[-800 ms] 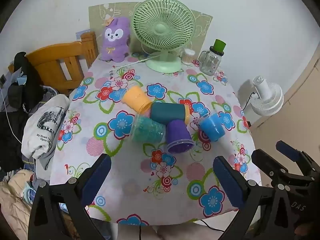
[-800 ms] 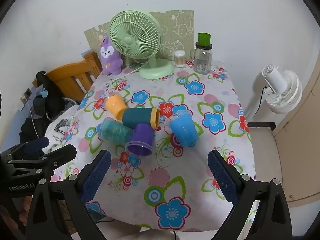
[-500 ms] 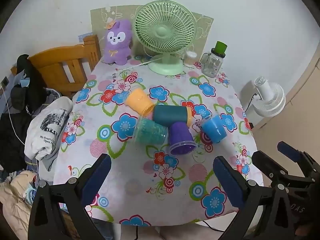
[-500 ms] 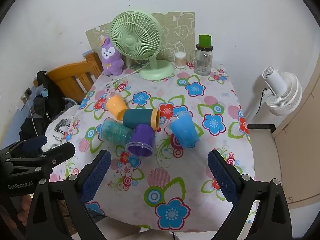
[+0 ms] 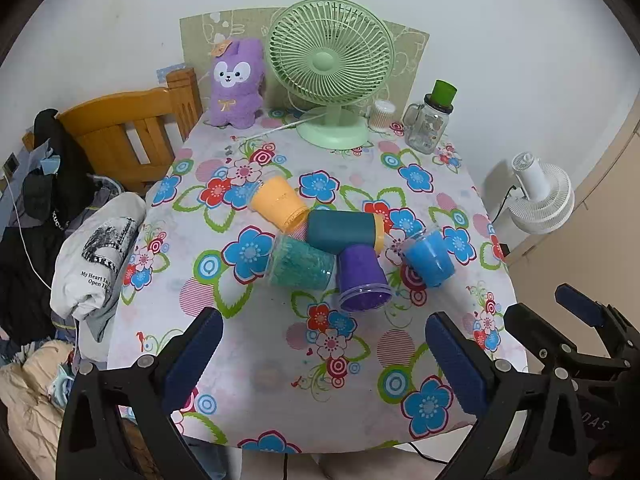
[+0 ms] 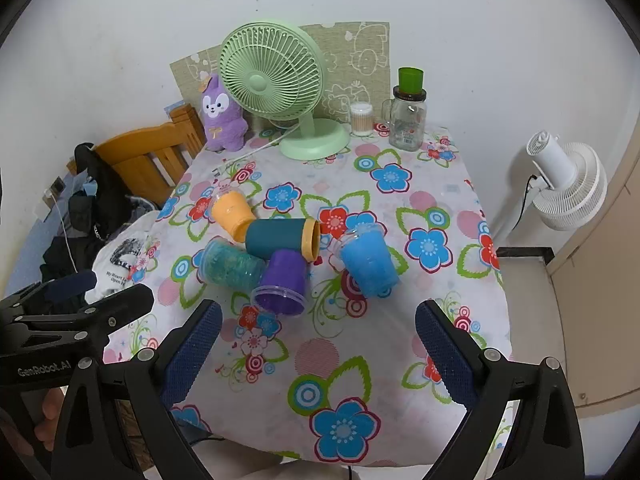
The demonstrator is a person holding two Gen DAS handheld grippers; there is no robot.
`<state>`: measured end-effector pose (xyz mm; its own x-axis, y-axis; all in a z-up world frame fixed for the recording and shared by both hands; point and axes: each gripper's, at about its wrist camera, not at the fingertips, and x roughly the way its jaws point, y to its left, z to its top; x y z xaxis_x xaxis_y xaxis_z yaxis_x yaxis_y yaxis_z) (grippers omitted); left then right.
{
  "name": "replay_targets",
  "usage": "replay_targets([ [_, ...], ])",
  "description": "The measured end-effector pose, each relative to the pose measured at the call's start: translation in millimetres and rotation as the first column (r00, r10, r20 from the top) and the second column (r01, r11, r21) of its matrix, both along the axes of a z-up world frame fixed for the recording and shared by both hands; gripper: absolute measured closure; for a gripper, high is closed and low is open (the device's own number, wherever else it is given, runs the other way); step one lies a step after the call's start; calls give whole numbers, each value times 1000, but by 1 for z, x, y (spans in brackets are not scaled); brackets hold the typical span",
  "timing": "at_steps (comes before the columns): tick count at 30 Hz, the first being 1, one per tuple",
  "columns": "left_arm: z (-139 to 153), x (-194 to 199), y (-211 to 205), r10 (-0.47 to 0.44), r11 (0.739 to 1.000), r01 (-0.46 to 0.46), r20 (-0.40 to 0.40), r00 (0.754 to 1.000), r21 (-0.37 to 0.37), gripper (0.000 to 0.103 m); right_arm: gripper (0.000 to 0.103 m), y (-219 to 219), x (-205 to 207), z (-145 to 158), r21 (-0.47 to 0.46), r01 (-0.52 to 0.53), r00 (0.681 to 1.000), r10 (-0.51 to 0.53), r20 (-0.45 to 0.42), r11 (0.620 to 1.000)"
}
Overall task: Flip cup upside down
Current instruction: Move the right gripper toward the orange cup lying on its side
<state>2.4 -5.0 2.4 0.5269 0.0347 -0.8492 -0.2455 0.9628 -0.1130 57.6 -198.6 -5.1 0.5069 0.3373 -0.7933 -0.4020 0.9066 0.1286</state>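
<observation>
Holding both grippers wide open and empty: left gripper [image 5: 320,352], right gripper [image 6: 318,344]. I log five plastic cups clustered mid-table on their sides, the light-blue plastic cup [image 6: 370,262] lying ahead, apart from my right gripper.

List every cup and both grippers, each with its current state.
orange cup: on its side
dark teal cup: on its side, touching the orange cup
green glitter cup: on its side
purple cup: tipped over, mouth toward the camera
blue cup: tipped over, apart from the cluster
left gripper: jaws open, empty
right gripper: jaws open, empty
</observation>
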Motion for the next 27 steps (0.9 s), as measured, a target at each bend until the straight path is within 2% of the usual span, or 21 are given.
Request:
replay_targets([
  [5, 0, 2, -5, -5, 999, 5, 2, 1000, 48, 1, 4, -1, 5, -1, -4, 2, 1000, -2, 0, 1000],
  [20, -4, 16, 6, -5, 999, 6, -29, 1000, 31, 2, 4, 17, 20, -4, -20, -17, 1000, 16, -27, 1000],
  [27, 0, 38, 25, -38, 999, 39, -34, 999, 24, 2, 4, 31, 36, 0, -34, -2, 999, 1, -46, 999],
])
